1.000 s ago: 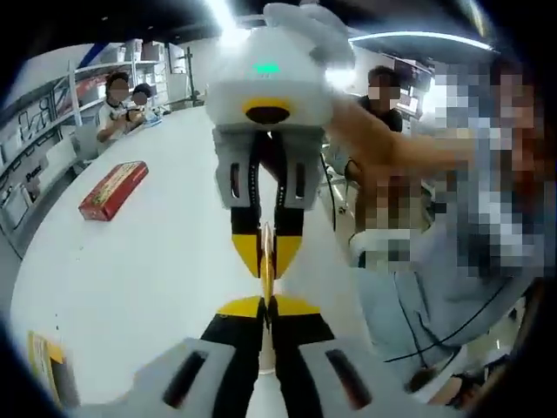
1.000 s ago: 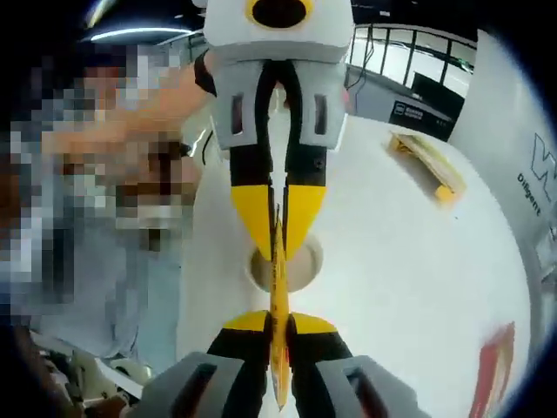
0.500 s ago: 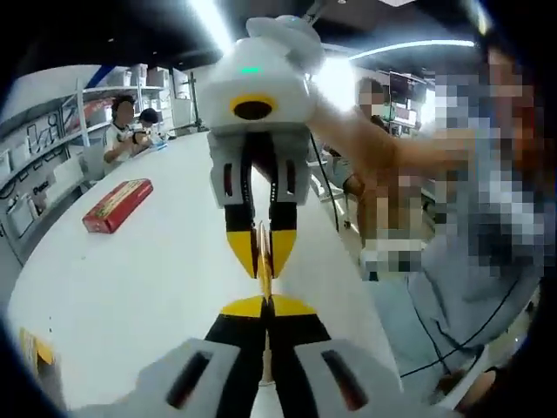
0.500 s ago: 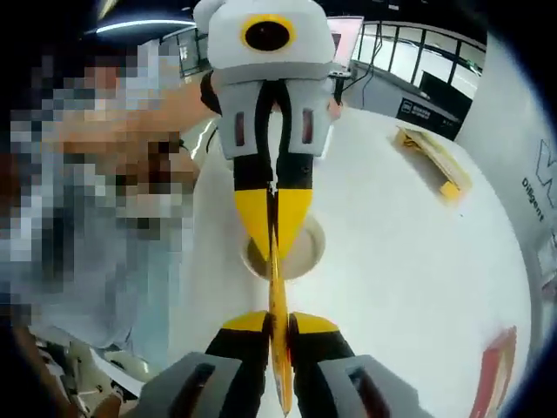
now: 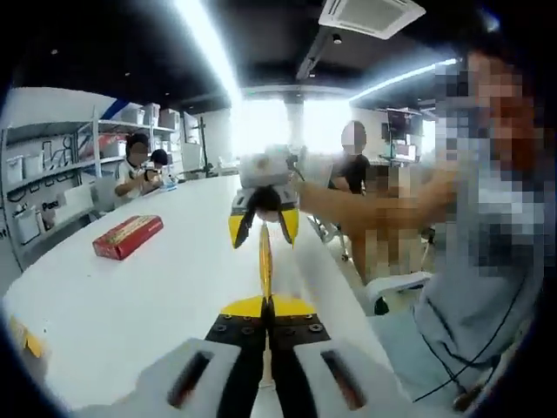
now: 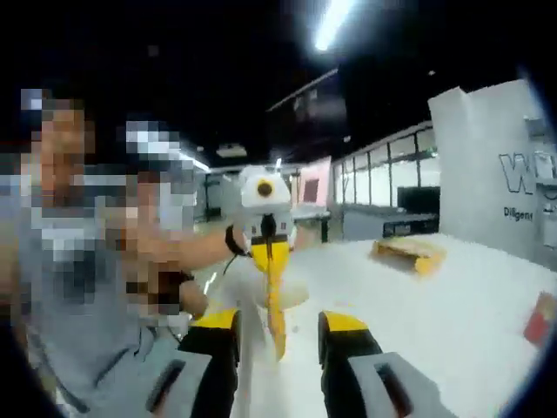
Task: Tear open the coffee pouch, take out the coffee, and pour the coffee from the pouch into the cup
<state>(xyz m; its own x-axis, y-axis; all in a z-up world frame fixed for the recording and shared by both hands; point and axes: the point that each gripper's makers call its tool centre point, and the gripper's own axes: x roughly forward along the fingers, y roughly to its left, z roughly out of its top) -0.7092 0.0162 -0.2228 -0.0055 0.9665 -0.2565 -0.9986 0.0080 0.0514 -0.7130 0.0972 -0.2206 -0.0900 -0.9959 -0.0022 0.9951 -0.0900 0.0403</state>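
Since half a second earlier the two grippers had drawn well apart, and my right gripper [image 6: 277, 326] had let go: its jaws, then pinched on the pouch, now stood spread with open space between the yellow tips. The coffee pouch [image 5: 265, 266], a thin yellow strip seen edge-on, stayed with my left gripper [image 5: 265, 306], whose jaws were pressed together on its near end (the strip stood straight up from the tips in the left gripper view). In the right gripper view the same pouch [image 6: 274, 300] hung down from the far left gripper [image 6: 268, 252], with the cup [image 6: 283, 294] just behind it on the white table [image 6: 452, 305], too blurred for me to tell whether anything was inside. In the left gripper view the right gripper [image 5: 263, 228] showed beyond the pouch's upper end, its yellow jaws apart and clear of the strip.

A red box [image 5: 127, 236] lay on the table [image 5: 157, 296] to the left, well away from the pouch. A flat yellow packet [image 6: 406, 253] rested farther back on the table in the right gripper view. People sat at the table's far end near the shelving [image 5: 52, 174].
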